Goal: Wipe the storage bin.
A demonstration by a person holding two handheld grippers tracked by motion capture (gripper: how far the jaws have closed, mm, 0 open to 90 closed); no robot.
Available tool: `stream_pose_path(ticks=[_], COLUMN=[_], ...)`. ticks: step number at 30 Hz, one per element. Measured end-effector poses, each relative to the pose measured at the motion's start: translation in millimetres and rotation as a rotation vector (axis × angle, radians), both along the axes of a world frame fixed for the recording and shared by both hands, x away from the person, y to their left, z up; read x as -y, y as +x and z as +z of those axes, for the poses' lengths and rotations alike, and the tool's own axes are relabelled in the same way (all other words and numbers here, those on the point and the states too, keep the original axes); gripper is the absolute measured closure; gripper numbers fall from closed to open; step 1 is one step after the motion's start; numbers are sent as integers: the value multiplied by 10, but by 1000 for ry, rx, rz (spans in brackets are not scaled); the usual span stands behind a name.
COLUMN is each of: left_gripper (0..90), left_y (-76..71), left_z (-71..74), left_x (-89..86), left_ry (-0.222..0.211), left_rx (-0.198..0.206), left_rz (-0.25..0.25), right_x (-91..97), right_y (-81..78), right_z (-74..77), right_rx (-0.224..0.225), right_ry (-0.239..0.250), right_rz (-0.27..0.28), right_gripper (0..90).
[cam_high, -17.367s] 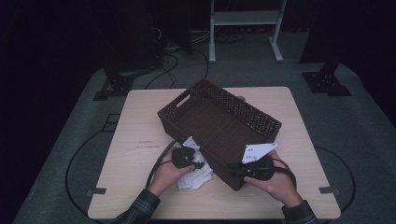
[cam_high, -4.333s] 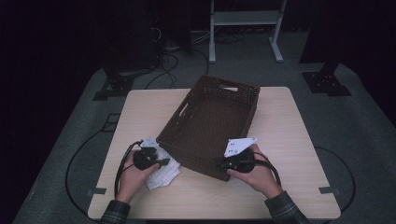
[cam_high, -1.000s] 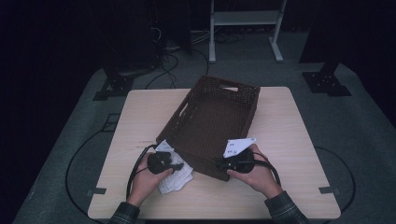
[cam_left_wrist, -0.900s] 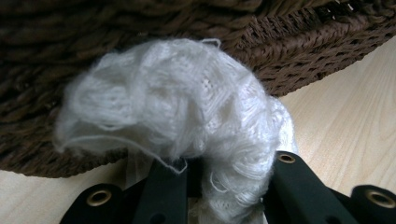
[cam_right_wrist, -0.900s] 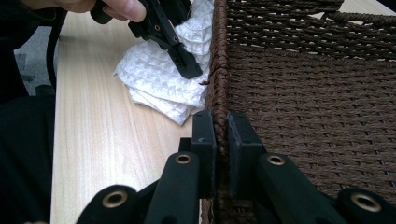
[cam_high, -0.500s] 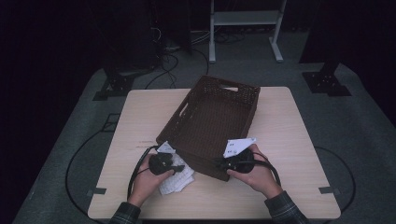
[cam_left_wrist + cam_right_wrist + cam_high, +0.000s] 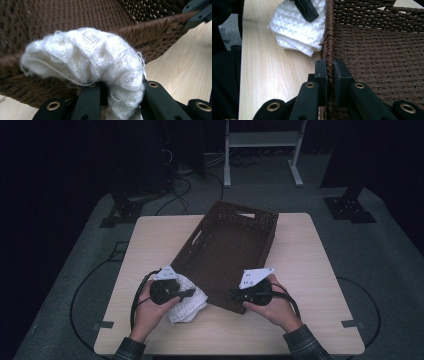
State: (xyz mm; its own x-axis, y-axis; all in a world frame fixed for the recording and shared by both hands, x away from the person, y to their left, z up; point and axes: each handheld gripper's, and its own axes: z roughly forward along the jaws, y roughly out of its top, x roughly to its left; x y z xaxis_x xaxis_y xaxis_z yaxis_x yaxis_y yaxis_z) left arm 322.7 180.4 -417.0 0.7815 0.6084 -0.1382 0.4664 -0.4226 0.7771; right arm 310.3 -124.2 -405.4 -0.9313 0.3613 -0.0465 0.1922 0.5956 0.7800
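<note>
At the left of the high view, the person's left hand [image 7: 147, 307] holds the left gripper [image 7: 187, 293] near the front edge of the light wooden tabletop [image 7: 150, 240]. Its fingers [image 7: 88, 97] are closed on a white knitted cloth [image 7: 187, 304]; in the left gripper view the fuzzy white knit bulges up between the two black fingers and arches over them. The cloth sits on the tabletop just beside the near left corner of the basket, its folded layers spreading toward the front edge.

In the middle stands the dark brown woven basket [image 7: 227, 250], a rectangular one with handle cut-outs in its end walls, set at an angle on the tabletop and tilted, its near end raised.

To the right, the right hand [image 7: 275, 307] holds the right gripper [image 7: 234, 295] at the basket's near wall. In the right gripper view its fingers [image 7: 321, 75] are clamped on the braided rim of that wall, one on each side of it, with the white cloth and the tip of the left gripper lying beyond on the bare wood.
</note>
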Motion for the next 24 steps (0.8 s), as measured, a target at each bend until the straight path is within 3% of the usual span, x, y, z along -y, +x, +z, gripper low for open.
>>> stream_pose_path(ticks=[15,24], left_gripper=[752,754], left_y=[-60,-41], left_z=[222,55], left_x=[-15,108], left_ry=[-49,-21], left_rx=[74,15], left_rz=[4,-30], right_x=[-2,-2], right_y=[-1,-3], right_z=[0,0], right_rx=[0,-3], right_ry=[-1,-1], right_rz=[1,-3], right_gripper=[821,821])
